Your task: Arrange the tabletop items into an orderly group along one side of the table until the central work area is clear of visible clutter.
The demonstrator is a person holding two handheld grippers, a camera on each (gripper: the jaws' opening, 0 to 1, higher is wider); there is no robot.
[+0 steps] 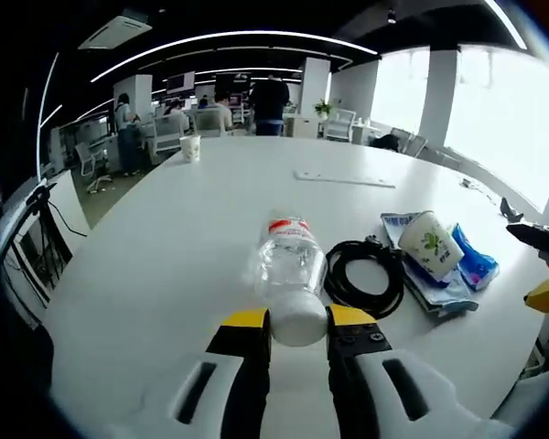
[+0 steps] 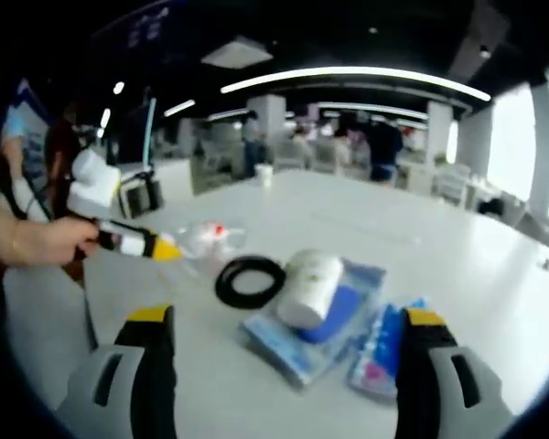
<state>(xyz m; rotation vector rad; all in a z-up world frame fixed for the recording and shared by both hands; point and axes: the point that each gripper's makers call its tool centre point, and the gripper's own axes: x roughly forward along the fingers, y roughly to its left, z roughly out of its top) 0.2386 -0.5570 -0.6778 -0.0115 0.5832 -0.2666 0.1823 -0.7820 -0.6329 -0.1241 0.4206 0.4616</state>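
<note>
A clear plastic bottle [image 1: 290,261] with a red label lies on the white table [image 1: 146,256]. Its white near end sits between the yellow-tipped jaws of my left gripper [image 1: 298,320], which press against it on both sides. To its right are a coiled black cable [image 1: 366,274], a paper cup [image 1: 432,242] on its side and blue packets [image 1: 448,288]. In the right gripper view my right gripper [image 2: 288,318] stands wide open just short of the cup [image 2: 311,285] and packets [image 2: 297,352]. The cable [image 2: 249,279] and bottle [image 2: 206,240] lie beyond, to the left.
A second paper cup [image 1: 190,146] stands upright at the far side, and a flat white strip [image 1: 343,178] lies beyond the middle. A hand [image 2: 46,238] holds the left gripper at the table's edge. People, desks and chairs fill the room behind.
</note>
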